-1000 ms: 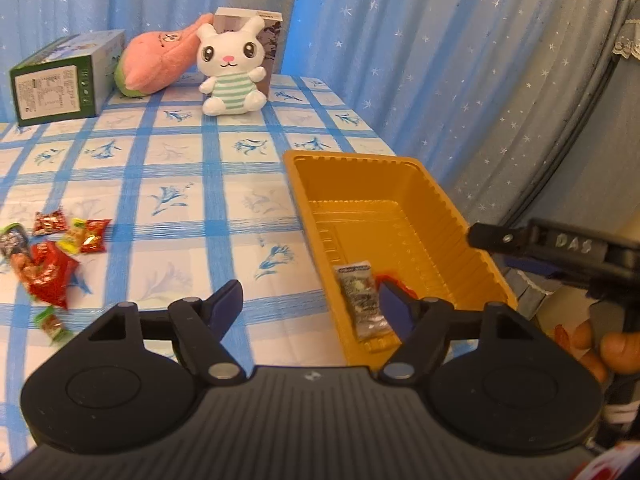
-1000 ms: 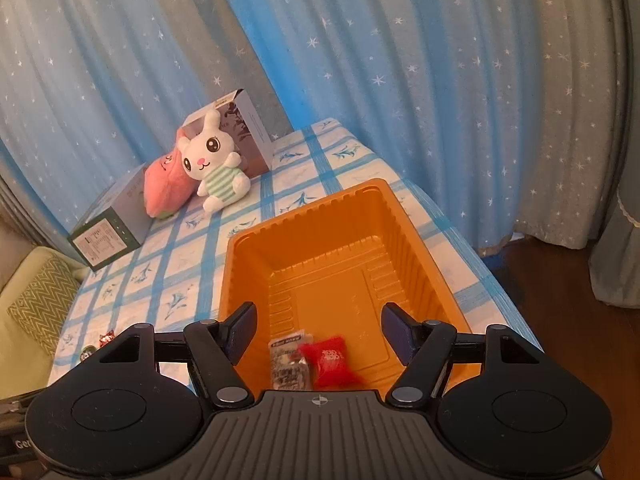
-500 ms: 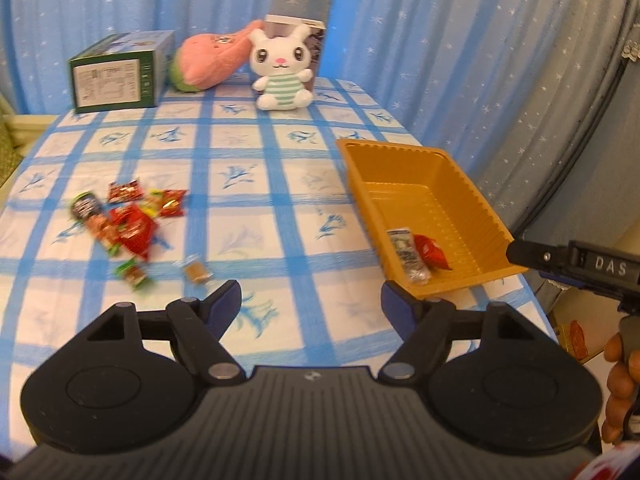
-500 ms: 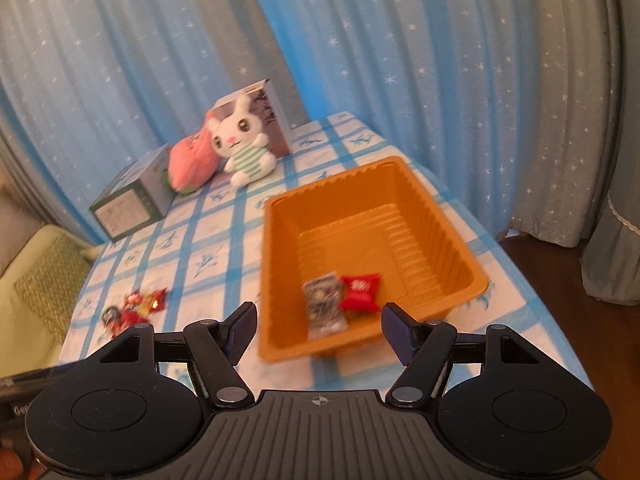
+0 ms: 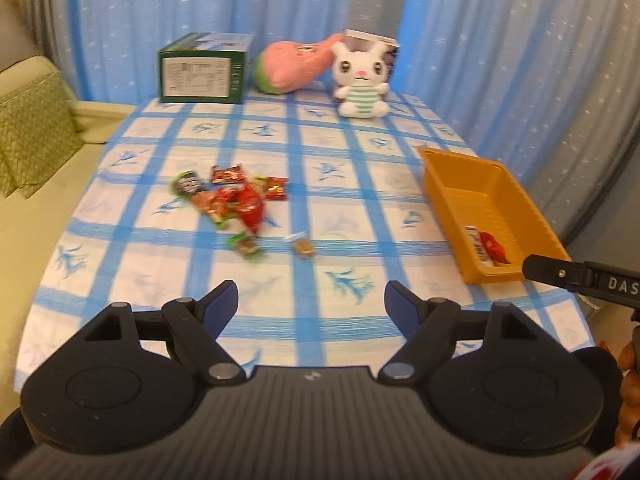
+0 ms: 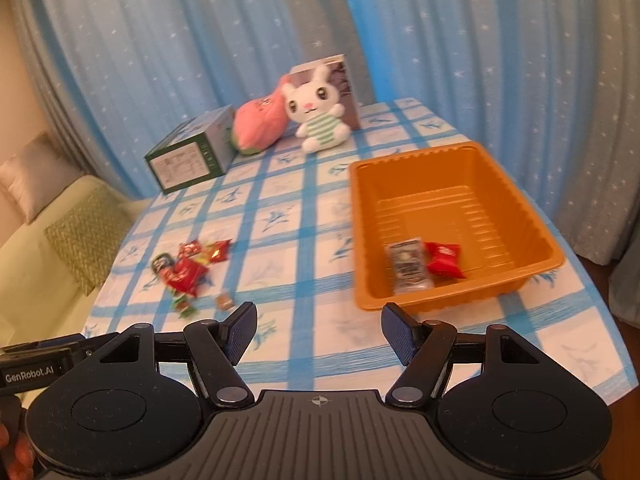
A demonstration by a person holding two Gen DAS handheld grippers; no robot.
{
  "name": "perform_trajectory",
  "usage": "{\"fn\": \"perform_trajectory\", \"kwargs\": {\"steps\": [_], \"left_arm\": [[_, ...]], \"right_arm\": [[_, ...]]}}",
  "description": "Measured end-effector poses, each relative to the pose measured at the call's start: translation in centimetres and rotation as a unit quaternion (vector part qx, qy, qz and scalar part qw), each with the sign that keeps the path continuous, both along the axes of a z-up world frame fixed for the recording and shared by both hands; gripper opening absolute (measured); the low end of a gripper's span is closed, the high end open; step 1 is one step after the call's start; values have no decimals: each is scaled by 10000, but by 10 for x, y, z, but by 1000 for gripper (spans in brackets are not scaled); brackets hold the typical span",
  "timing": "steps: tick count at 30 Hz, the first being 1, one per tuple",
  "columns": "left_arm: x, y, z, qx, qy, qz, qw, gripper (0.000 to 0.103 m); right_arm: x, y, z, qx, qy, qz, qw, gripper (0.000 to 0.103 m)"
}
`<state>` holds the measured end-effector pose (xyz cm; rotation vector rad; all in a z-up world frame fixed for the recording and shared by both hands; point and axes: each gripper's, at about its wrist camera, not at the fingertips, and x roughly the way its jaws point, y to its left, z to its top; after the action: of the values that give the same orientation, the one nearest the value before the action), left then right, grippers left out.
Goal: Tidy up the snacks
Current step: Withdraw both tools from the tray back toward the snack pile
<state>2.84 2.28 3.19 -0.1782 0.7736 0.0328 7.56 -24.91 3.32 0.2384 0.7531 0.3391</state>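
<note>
A pile of small snack packets (image 5: 234, 202) (image 6: 188, 268) lies on the left half of the blue checked tablecloth, with a brown candy (image 5: 303, 246) (image 6: 225, 301) apart from it. The orange tray (image 5: 516, 208) (image 6: 532, 216) sits at the right edge and holds a grey packet (image 6: 408, 266) (image 5: 478, 246) and a red packet (image 6: 443, 259) (image 5: 494, 246). My left gripper (image 5: 311, 300) hovers over the near table edge, its jaws opening with nothing between them. My right gripper (image 6: 319, 330) is open and empty, held near the tray's front left corner.
At the back of the table stand a green box (image 5: 204, 69), a pink plush (image 5: 292, 64), a white bunny plush (image 5: 362, 82) and a carton behind it. A green sofa (image 5: 36, 140) lies left of the table. Blue starred curtains hang behind.
Both grippers have pulled back from the tray toward the near table edge. The left view swung left, bringing the snack pile into the middle. The tray now looks smaller in both views.
</note>
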Motion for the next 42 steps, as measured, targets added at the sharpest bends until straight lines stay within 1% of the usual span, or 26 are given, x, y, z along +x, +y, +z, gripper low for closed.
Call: {"fn": "perform_trajectory", "kwargs": {"steps": [6, 19, 32, 37, 42], "left_arm": [[-4, 18, -3, 17, 49, 220, 9997, 78], [3, 32, -11, -6, 146, 392, 9991, 78], [22, 49, -31, 7, 323, 563, 9979, 78], [33, 57, -39, 15, 383, 662, 9971, 78], [47, 65, -49, -23, 418, 747, 9963, 78]], "right_arm": [[-1, 17, -2, -91, -12, 204, 9998, 69], [7, 37, -13, -220, 73, 396, 9989, 69], [22, 62, -29, -370, 91, 610, 9974, 69], [32, 75, -39, -424, 101, 680, 9967, 69], [44, 91, -51, -471, 59, 880, 9950, 69]]}}
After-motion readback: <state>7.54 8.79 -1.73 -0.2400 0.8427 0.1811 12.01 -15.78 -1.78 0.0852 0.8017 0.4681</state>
